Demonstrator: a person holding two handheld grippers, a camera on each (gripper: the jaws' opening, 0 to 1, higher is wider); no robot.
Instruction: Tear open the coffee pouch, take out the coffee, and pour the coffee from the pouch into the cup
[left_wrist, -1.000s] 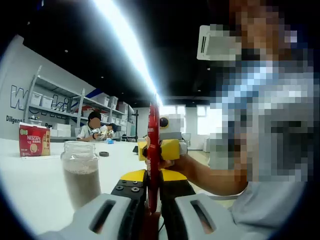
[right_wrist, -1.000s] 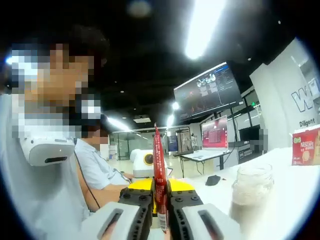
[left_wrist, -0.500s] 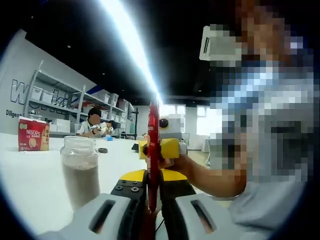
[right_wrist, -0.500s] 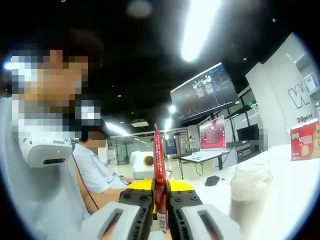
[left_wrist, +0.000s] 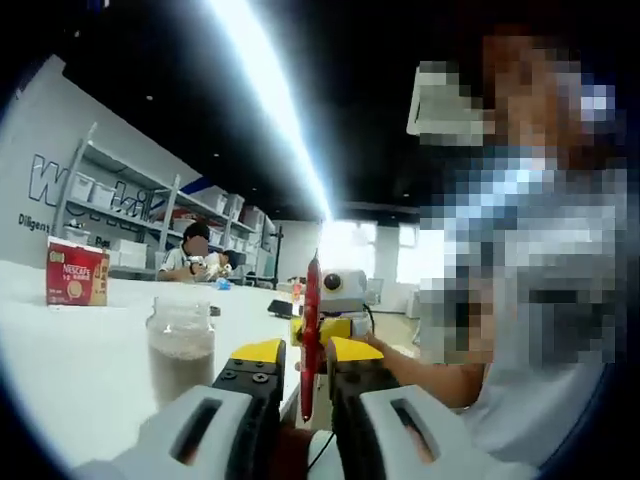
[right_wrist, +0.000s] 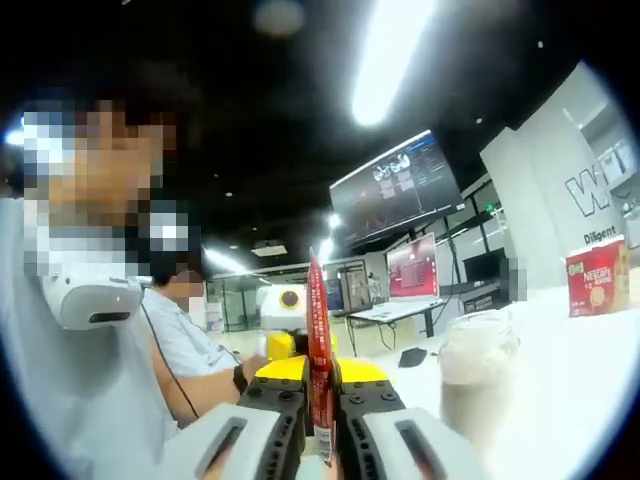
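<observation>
A jar (left_wrist: 181, 345) and a box (left_wrist: 76, 272) stand on the table (left_wrist: 70, 370) (nothing blocks). Both grippers (left_wrist: 300, 392) (right_wrist: 320, 400) clamp the upright pouch (right_wrist: 319, 360), edge-on.

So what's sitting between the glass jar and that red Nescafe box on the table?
Nothing: in the left gripper view, bare white table runs between the jar and the box.

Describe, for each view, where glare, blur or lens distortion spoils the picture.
Left gripper view: the long ceiling light strip blows out white and bows with the fisheye; the thin red coffee pouch is soft. Right gripper view: the ceiling light glares; the clear glass jar on the white table looks hazy.
</observation>
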